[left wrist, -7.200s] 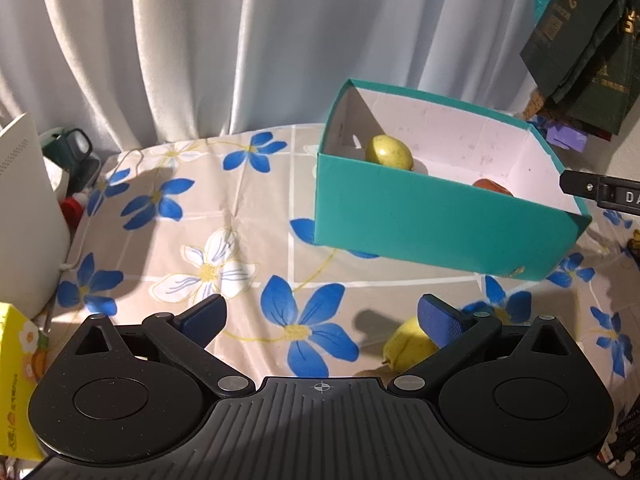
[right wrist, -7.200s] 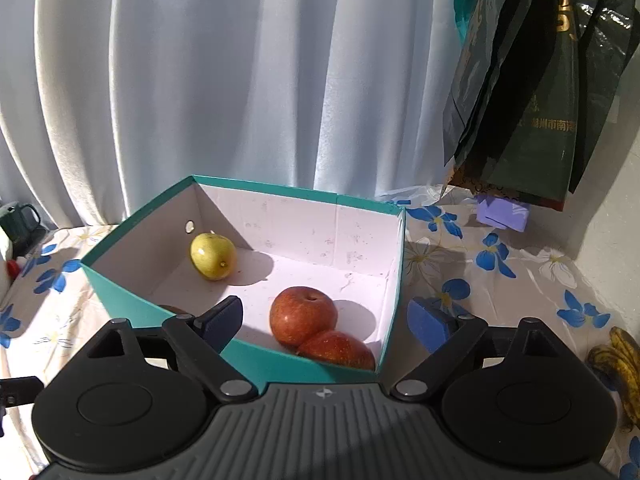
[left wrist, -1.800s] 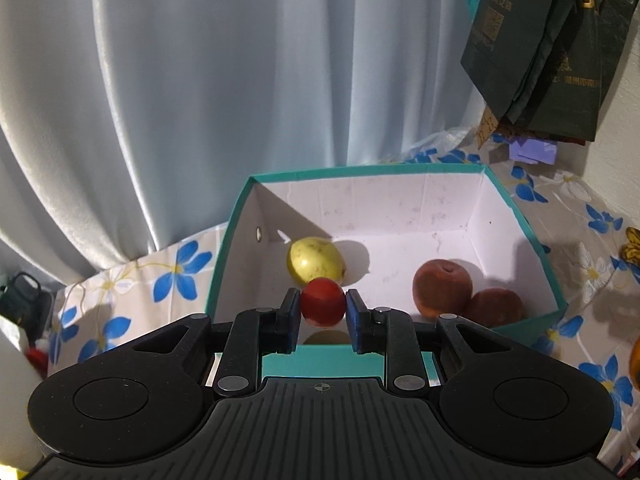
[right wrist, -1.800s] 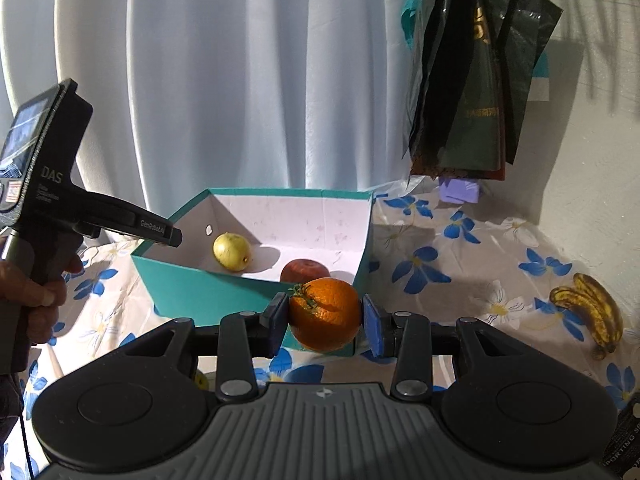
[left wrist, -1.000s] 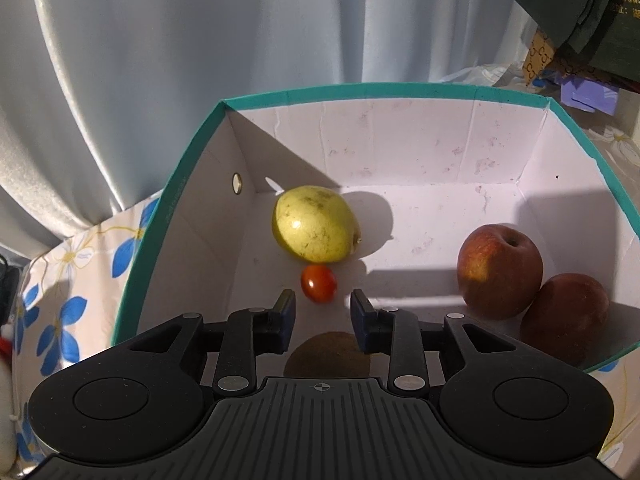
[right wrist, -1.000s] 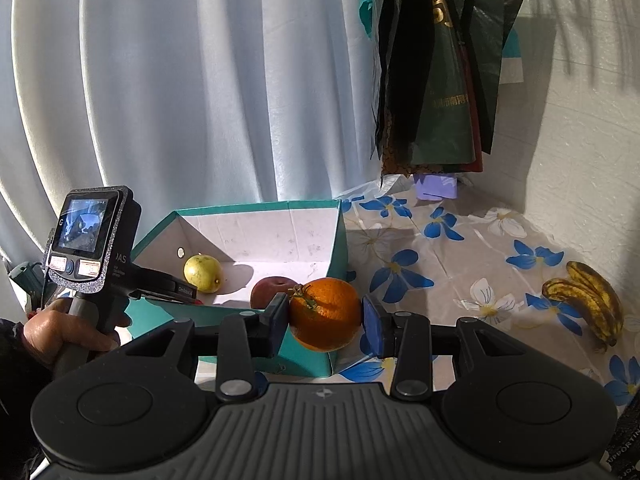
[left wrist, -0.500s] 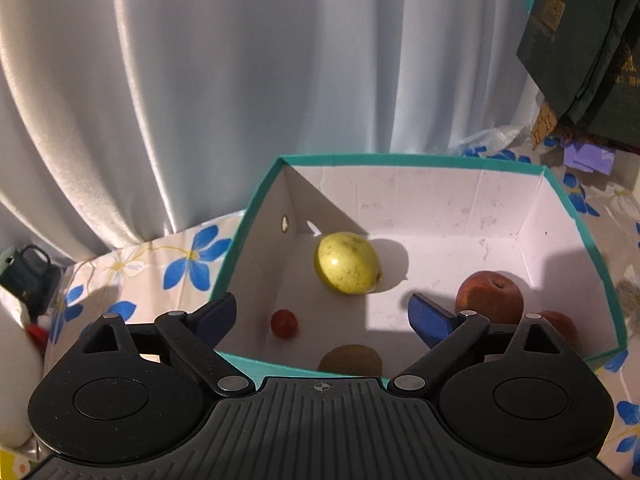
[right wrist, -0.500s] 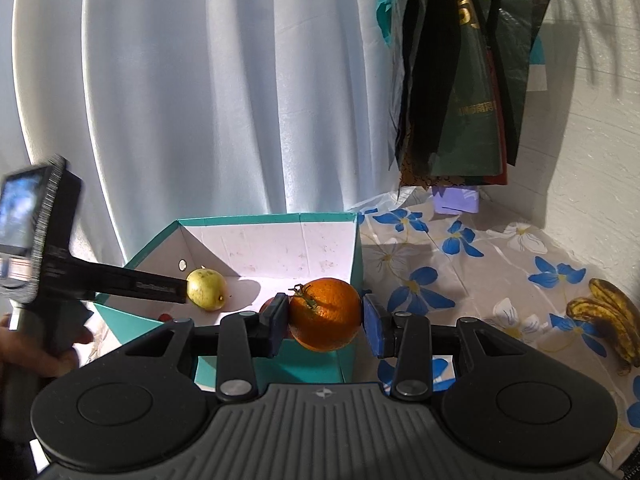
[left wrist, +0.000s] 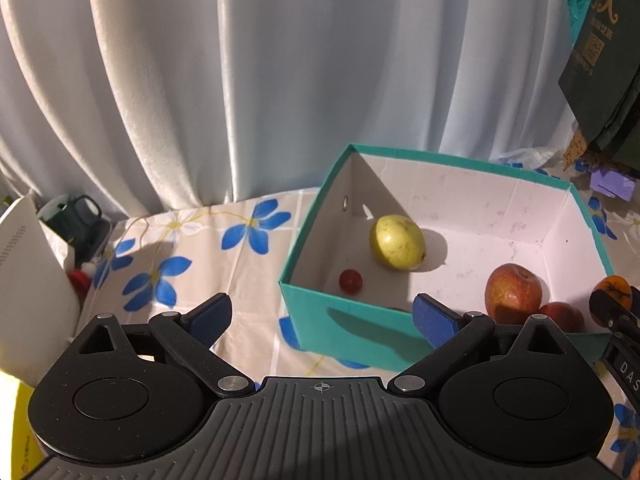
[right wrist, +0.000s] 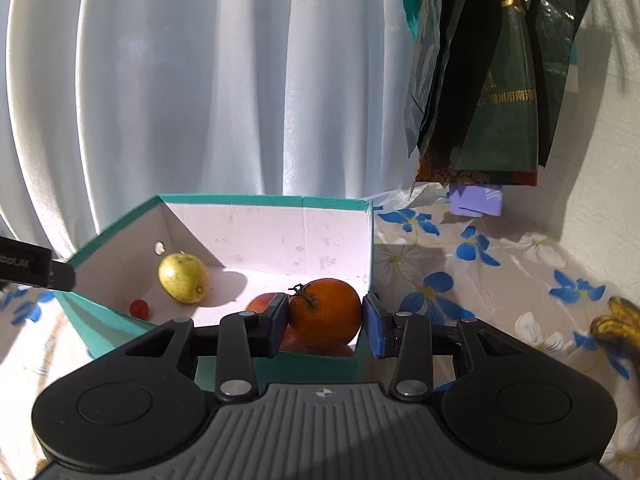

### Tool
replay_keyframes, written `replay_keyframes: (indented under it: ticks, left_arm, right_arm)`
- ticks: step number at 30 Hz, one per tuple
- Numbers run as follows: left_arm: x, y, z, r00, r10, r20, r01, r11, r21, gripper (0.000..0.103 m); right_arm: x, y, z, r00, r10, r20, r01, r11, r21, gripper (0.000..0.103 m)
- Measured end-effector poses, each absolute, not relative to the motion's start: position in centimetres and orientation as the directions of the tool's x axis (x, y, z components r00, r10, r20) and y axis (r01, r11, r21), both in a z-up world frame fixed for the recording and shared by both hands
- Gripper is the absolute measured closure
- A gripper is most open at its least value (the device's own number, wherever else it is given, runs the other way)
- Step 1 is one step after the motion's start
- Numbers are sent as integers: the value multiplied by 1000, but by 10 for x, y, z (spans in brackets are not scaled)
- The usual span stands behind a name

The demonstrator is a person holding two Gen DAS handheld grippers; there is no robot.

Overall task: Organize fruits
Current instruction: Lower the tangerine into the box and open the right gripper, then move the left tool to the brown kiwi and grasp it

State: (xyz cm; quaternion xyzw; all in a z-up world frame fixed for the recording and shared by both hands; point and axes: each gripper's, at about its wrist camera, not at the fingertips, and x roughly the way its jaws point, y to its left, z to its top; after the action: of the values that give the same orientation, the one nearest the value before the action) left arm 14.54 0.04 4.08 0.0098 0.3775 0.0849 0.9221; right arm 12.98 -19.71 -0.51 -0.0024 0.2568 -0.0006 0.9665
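Fingers spread wide on the left gripper (left wrist: 322, 316), and the jaws are opening a touch more with nothing between them; it tilts down toward the tablecloth (left wrist: 192, 248) and the near left corner of the teal box (left wrist: 344, 316). At the far left edge a white appliance (left wrist: 28, 280) and a dark mug (left wrist: 74, 216) sit by the curtain (left wrist: 240, 80).

Moving right, inside the box: the cherry tomato (left wrist: 351, 281) lies loose on the floor by the left wall, the yellow-green pear (left wrist: 397, 242) just behind it, and two red apples (left wrist: 513, 293) touch in the lower right corner. A second ago that tomato sat right in front of nearly closed blue pads (left wrist: 210, 316); now the gripper is pulled back and up, the box slid toward the right of the frame.

Over to the right wrist view: the right gripper (right wrist: 325, 320) clamps the orange (right wrist: 325, 314) firmly, pads on both sides, stem up, angled down over the box's near right corner. A second ago it was higher and farther off with the box small behind the fruit; now the orange hangs right over the rim above the apples. The left gripper's black tip pokes in at the left edge, where earlier its screen and the person's hand filled that side. Dark bags (right wrist: 492, 80) hang upper right, bananas (right wrist: 618, 326) at the right edge.
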Motion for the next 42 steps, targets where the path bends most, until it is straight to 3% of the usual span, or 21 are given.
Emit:
replay_keyframes:
  ticks: [8,10,11,12,18,24,42]
  left_arm:
    - [133,2,37,701,161,-695,-135,987,92,3]
    - [128,4,36,706,158,-690,-131,987,92,3]
    - [125,5,36,708,155,-689,-128,988,90,3]
    - [122,6,35,712,150,-686,-125,988,86,3]
    - [95,12,25,739,109,-665,-79,994,75,3]
    - [60,17,1,741,72,-668,-41,997,62,3]
    - [21,4,-36,709,-29,-705,109,992,70,3]
  right_arm:
    - [131,-195,-6,874,-21,-485,2,999,-39,62]
    - [126,-199,-1,879,-22,-476,10,1000,-27,48]
    - [123,-201,1,884,-31,-467,21,999,-27,30]
    - [118,-203,5,890,-41,-454,32,999,-27,20]
    - [79,-214,28,920,-20,-392,29,999,15,4]
    - [38,-217,35,928,17,-373,8,998,65,1]
    - [8,-206,30,899,-8,-438,29,999,40,0]
